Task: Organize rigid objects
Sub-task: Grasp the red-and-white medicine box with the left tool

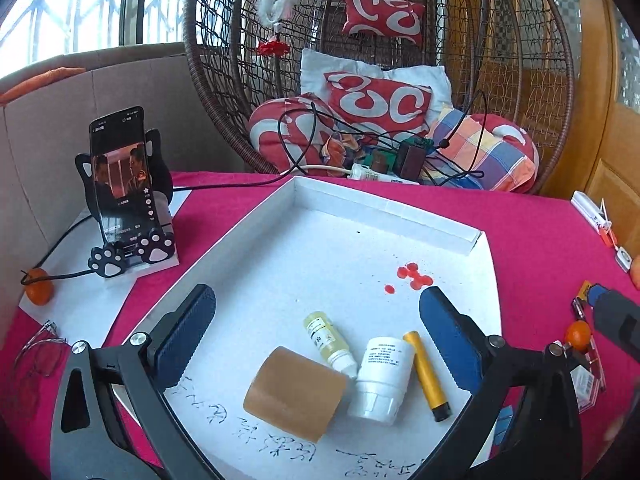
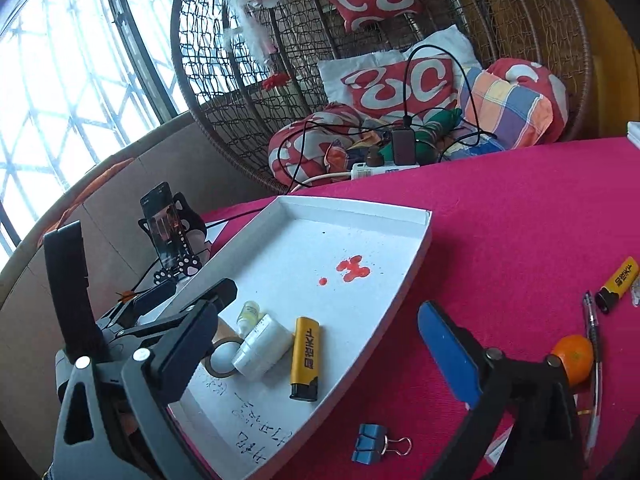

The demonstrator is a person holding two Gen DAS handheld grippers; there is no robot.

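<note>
A white tray lies on the pink tablecloth and also shows in the right wrist view. In it lie a brown tape roll, a small yellow dropper bottle, a white bottle and a yellow lighter; the lighter also shows in the right wrist view. My left gripper is open and empty above these items. My right gripper is open and empty over the tray's right edge. A second yellow lighter, a pen, a tangerine and a blue binder clip lie on the cloth.
A phone on a paw-shaped stand stands left of the tray, with a tangerine and glasses nearby. A wicker hanging chair with cushions, a power strip and cables is behind the table. Red stains mark the tray floor.
</note>
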